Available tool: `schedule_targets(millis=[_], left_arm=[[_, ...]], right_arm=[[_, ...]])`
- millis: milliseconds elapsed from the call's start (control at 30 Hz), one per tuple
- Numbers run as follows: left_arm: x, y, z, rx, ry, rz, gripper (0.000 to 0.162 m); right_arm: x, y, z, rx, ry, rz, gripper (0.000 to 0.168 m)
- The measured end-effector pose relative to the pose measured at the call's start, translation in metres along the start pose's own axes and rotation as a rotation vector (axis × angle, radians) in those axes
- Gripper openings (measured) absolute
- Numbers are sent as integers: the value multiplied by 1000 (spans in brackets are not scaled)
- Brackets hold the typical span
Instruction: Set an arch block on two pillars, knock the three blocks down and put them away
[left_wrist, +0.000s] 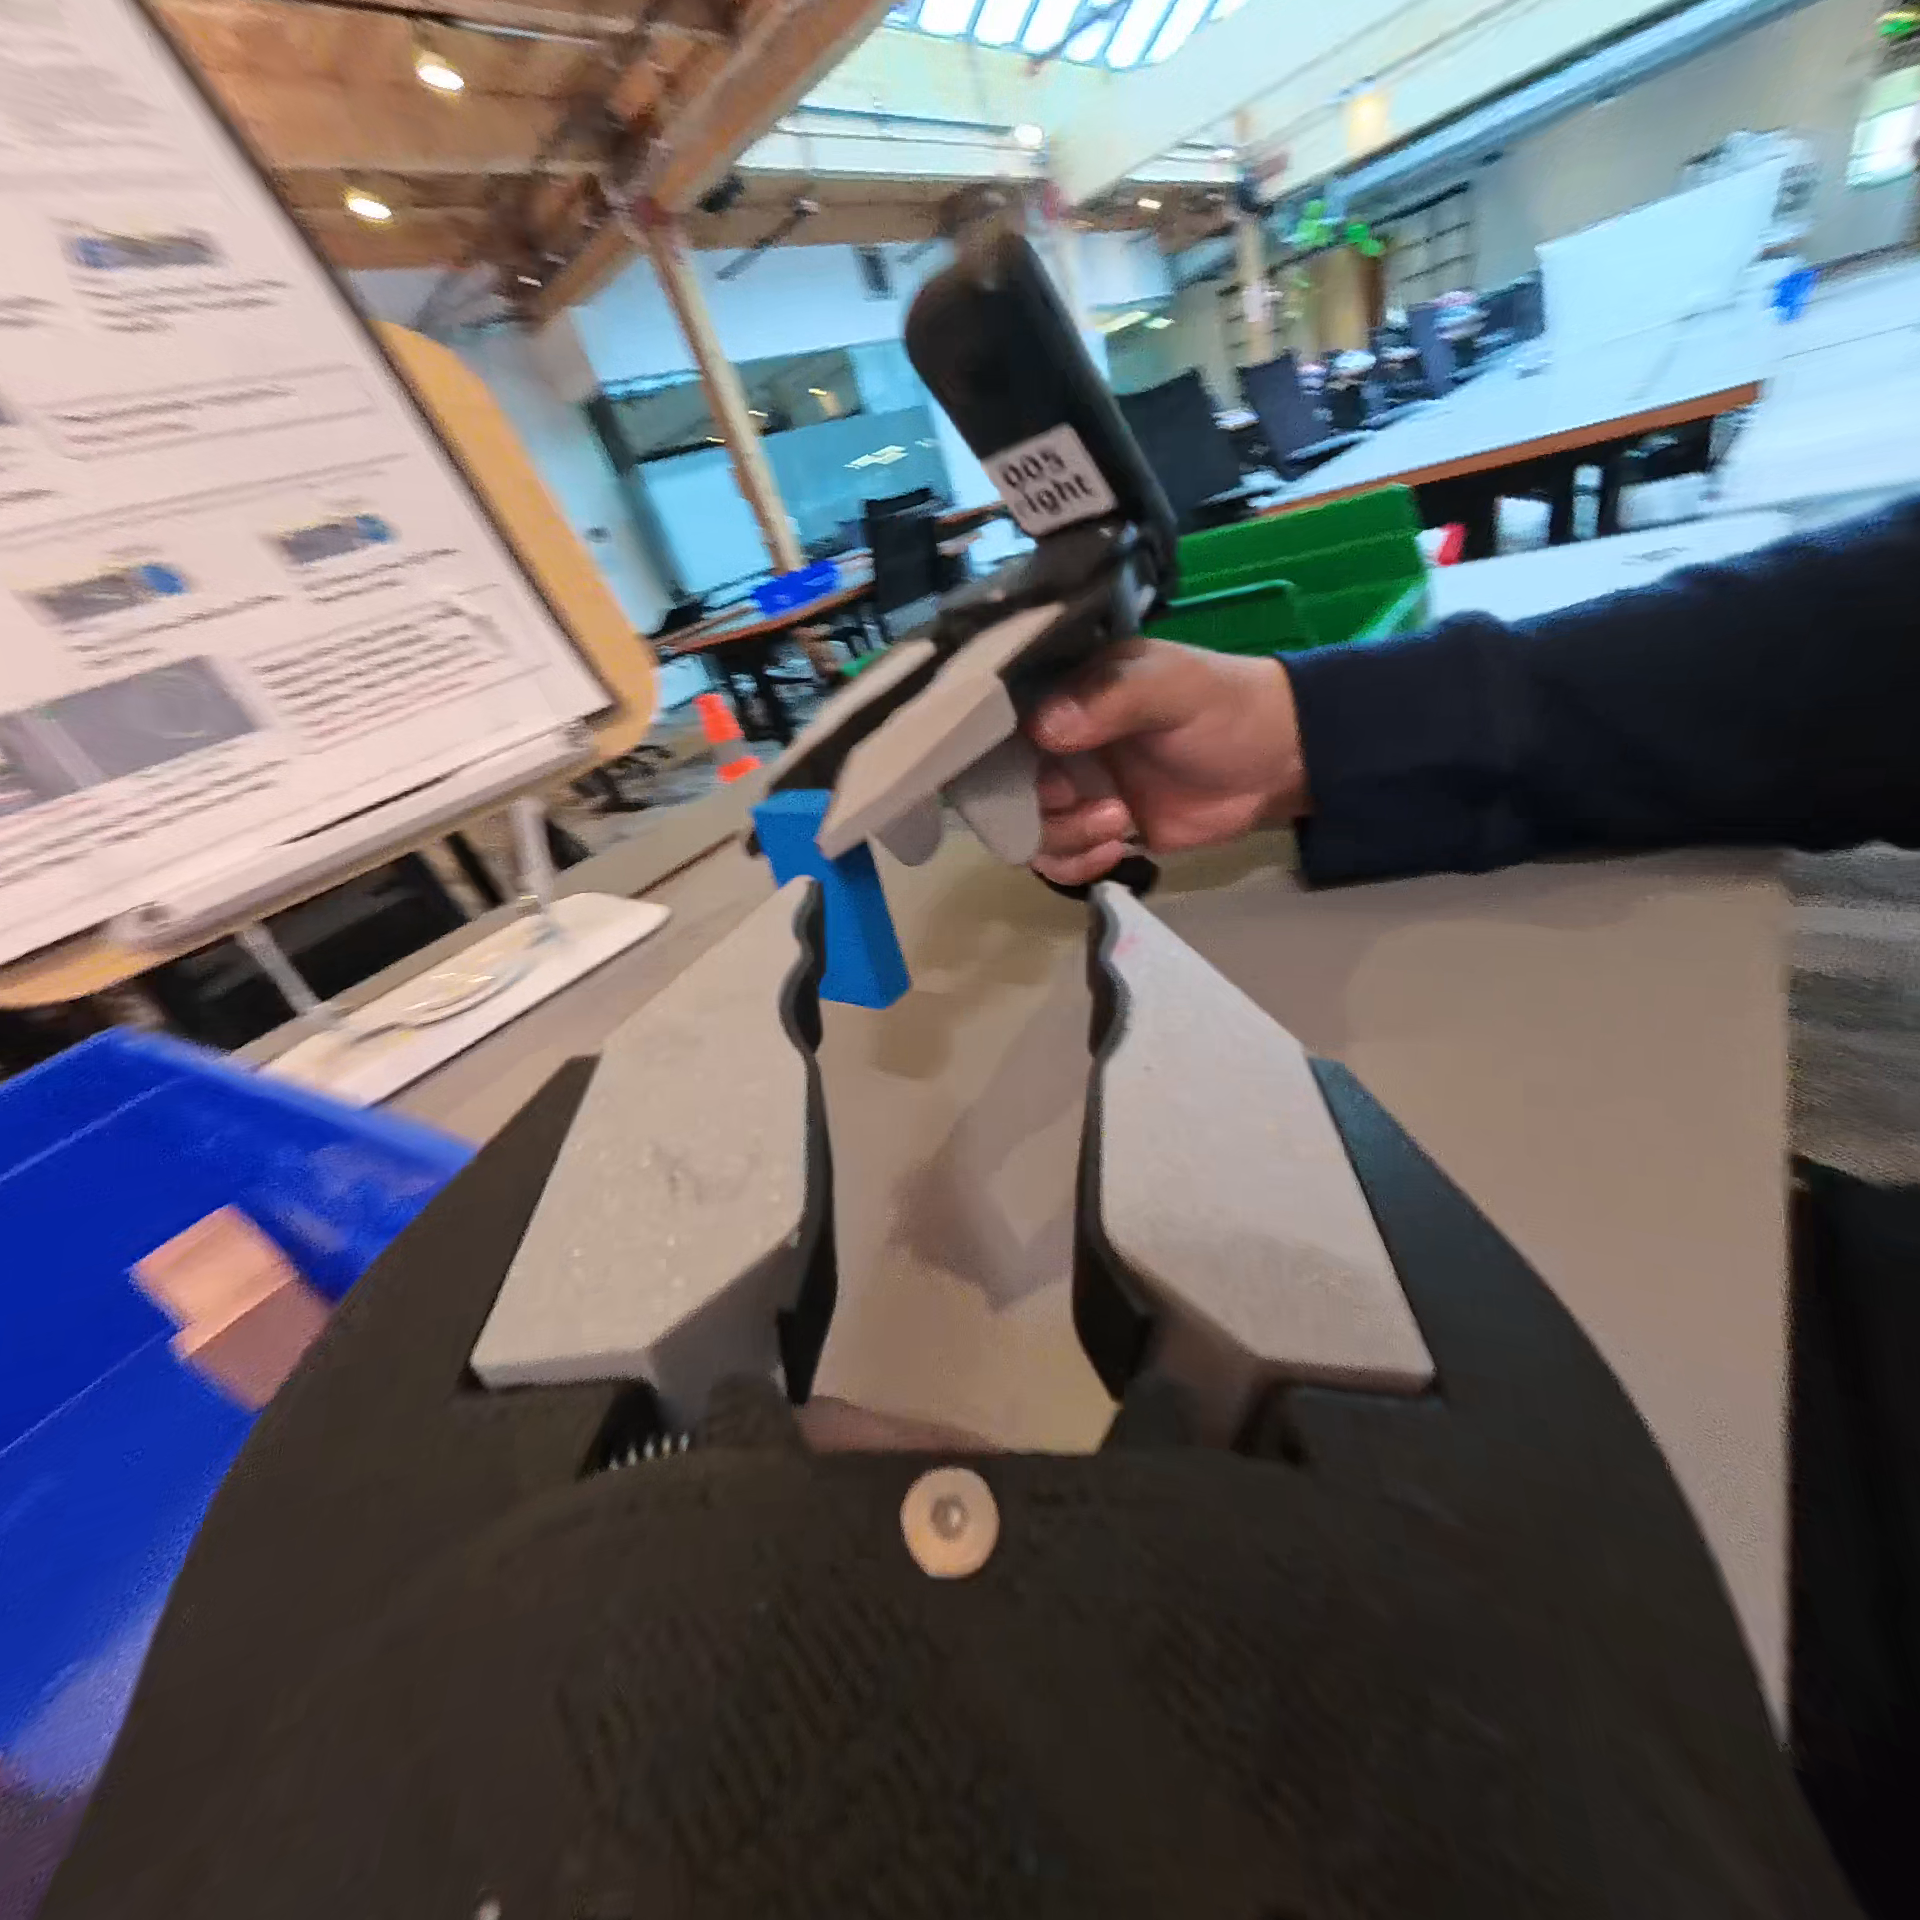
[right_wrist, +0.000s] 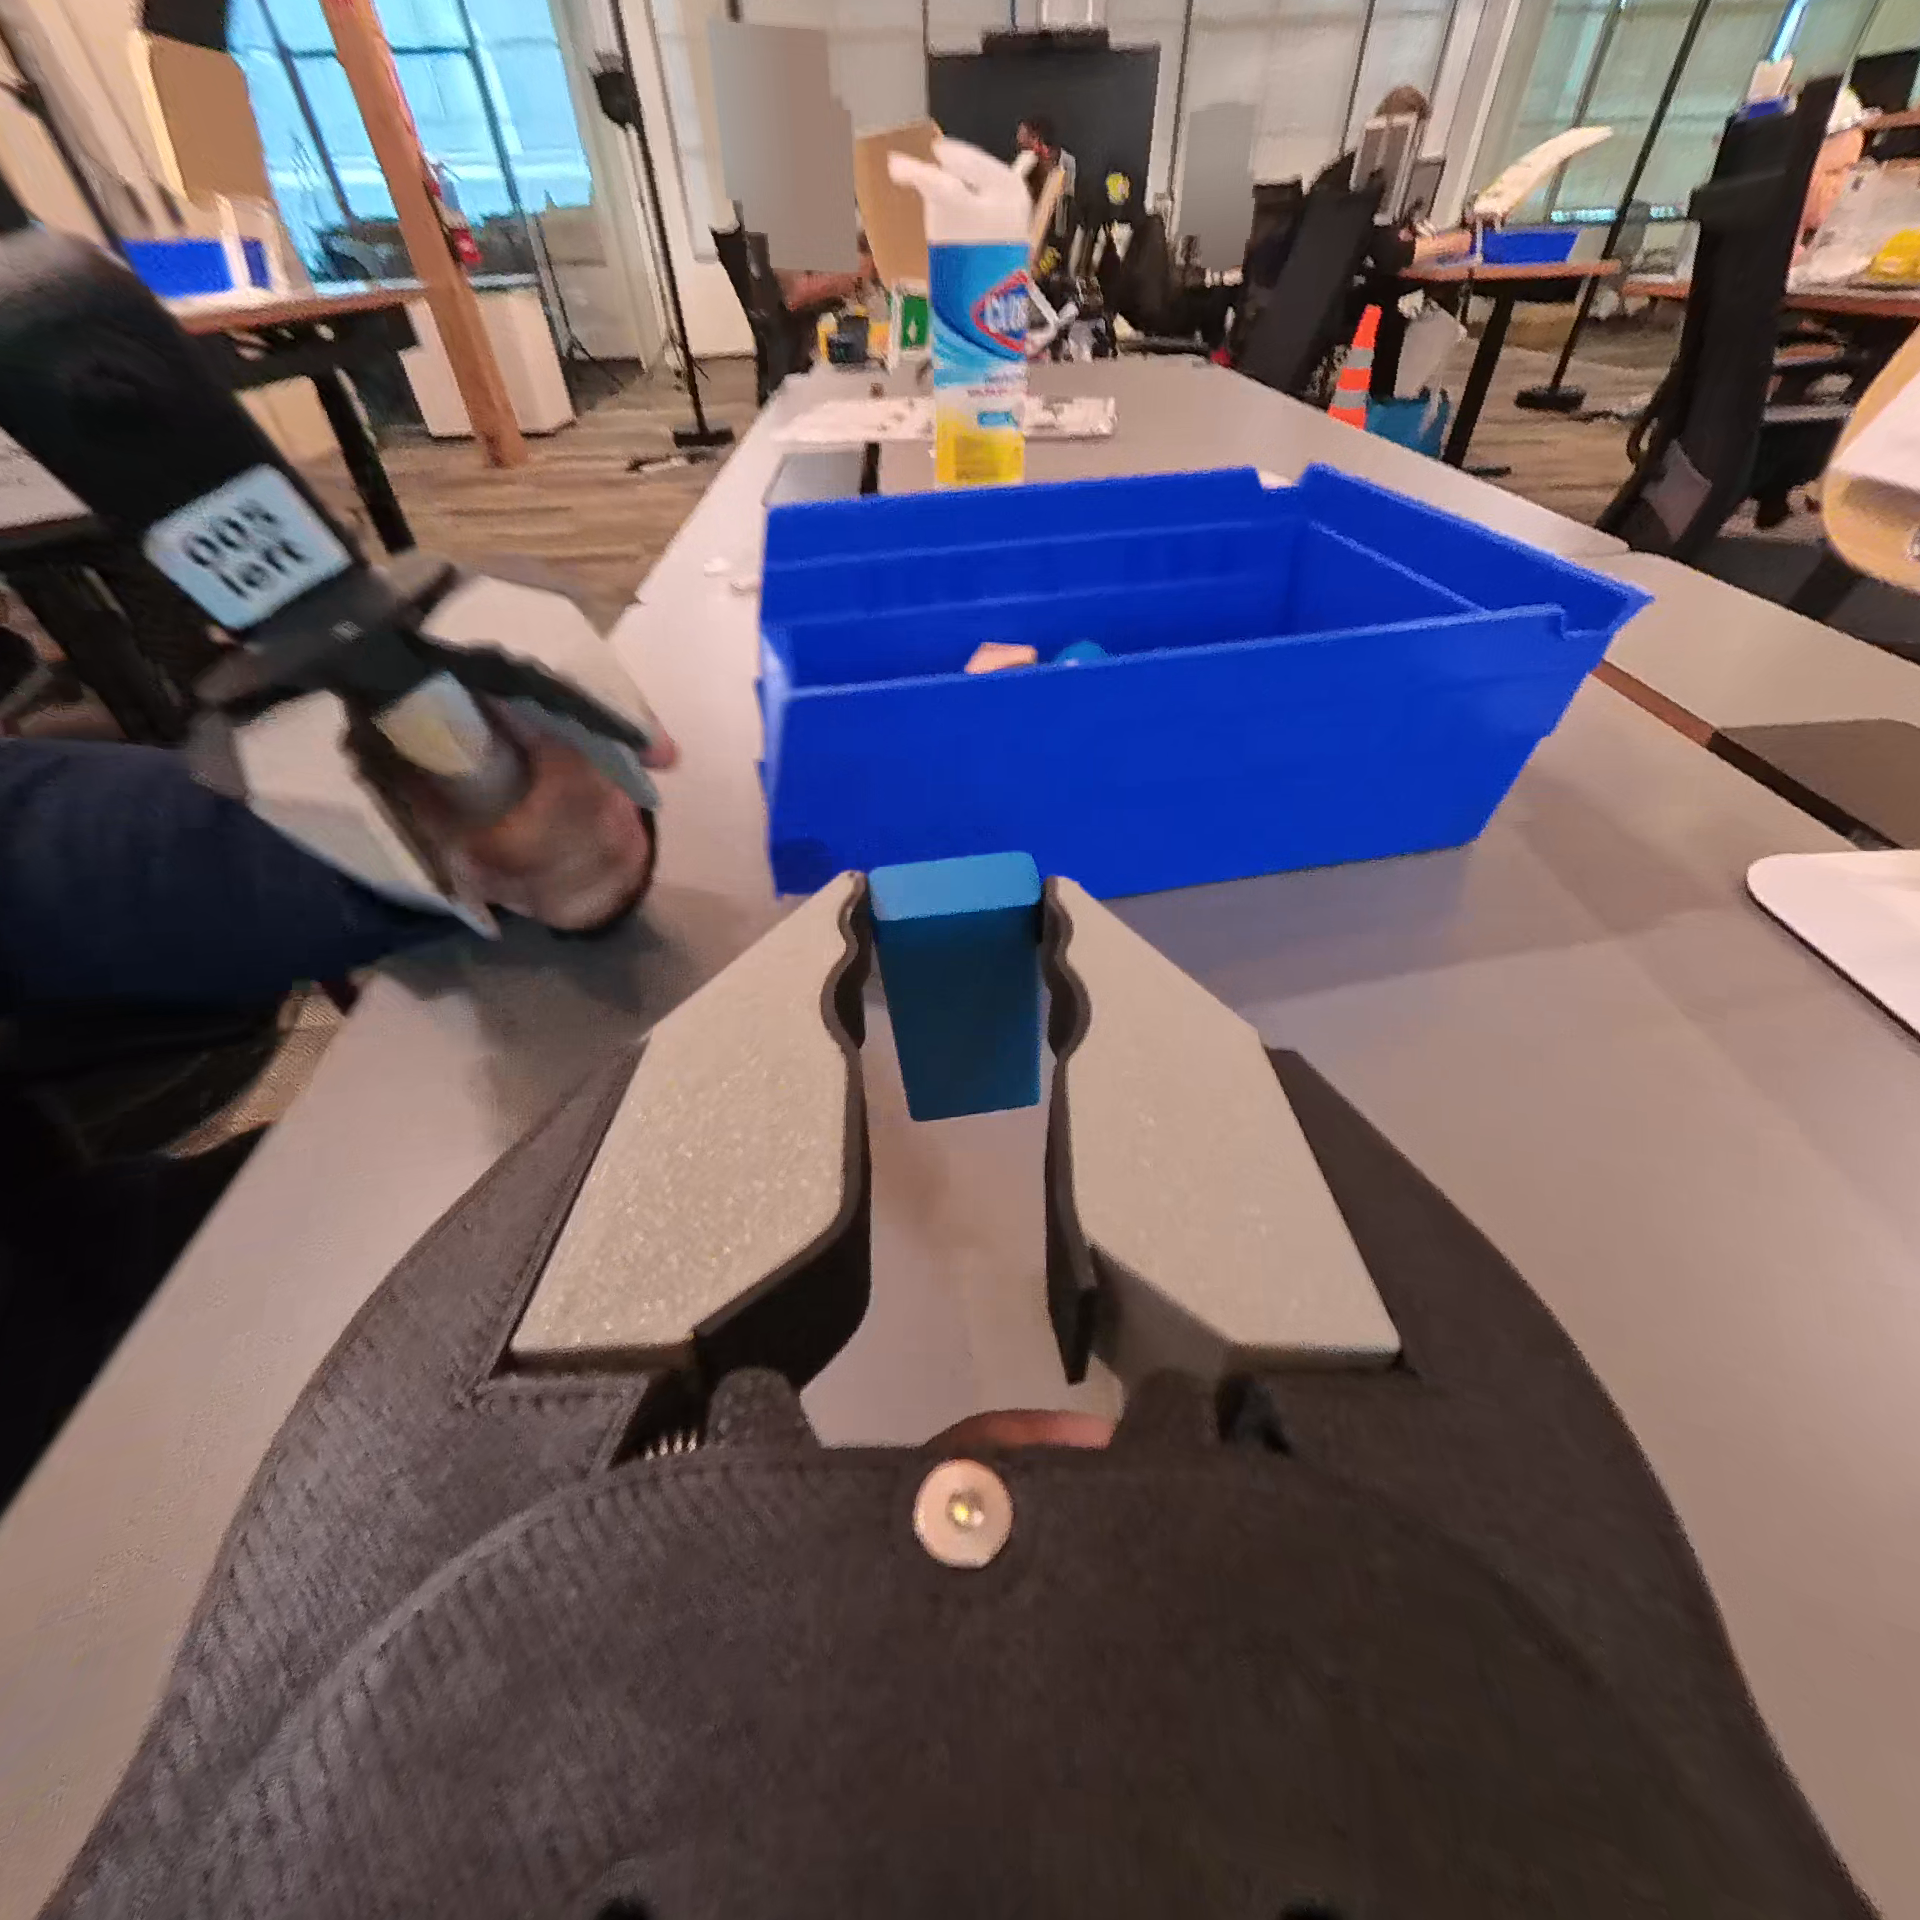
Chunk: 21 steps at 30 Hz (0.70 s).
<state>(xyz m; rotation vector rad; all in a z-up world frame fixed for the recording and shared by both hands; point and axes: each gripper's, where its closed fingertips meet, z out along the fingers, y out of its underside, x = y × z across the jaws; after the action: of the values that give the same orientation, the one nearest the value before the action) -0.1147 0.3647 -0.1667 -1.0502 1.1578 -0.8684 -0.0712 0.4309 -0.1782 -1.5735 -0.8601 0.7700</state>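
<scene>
Grey table (right_wrist: 1455, 1091) bears blue bin (right_wrist: 1143, 769); right gripper (right_wrist: 956, 935) clamps blue block (right_wrist: 956, 1008), left gripper (left_wrist: 951, 935) apart.

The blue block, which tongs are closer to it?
Right. The right tongs are shut on the blue block, lifted above the table. The left tongs are open and empty, off to its side.

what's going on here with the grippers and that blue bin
A person holds a handheld gripper in each hand over a grey table. The right gripper is shut on a blue block, held in the air just short of the blue bin. The bin already holds a tan block and another blue piece. The left gripper is open and empty, beside the bin.
</scene>
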Motion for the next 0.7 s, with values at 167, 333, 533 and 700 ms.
schedule_targets(millis=[167, 333, 533, 700], left_arm=[[-27, -4, -23, 68, -8, -215, 33], [-27, -1, -19, 43, -27, -171, 29], [-29, -1, -20, 48, -38, -174, 28], [-30, -1, -20, 51, -44, -179, 28]], right_arm=[[19, 26, 33, -114, 5, -14, 30], [19, 34, 48, -173, -14, -53, 30], [17, 45, 50, -244, -37, -52, 30], [18, 49, 44, -260, -38, -37, 30]])
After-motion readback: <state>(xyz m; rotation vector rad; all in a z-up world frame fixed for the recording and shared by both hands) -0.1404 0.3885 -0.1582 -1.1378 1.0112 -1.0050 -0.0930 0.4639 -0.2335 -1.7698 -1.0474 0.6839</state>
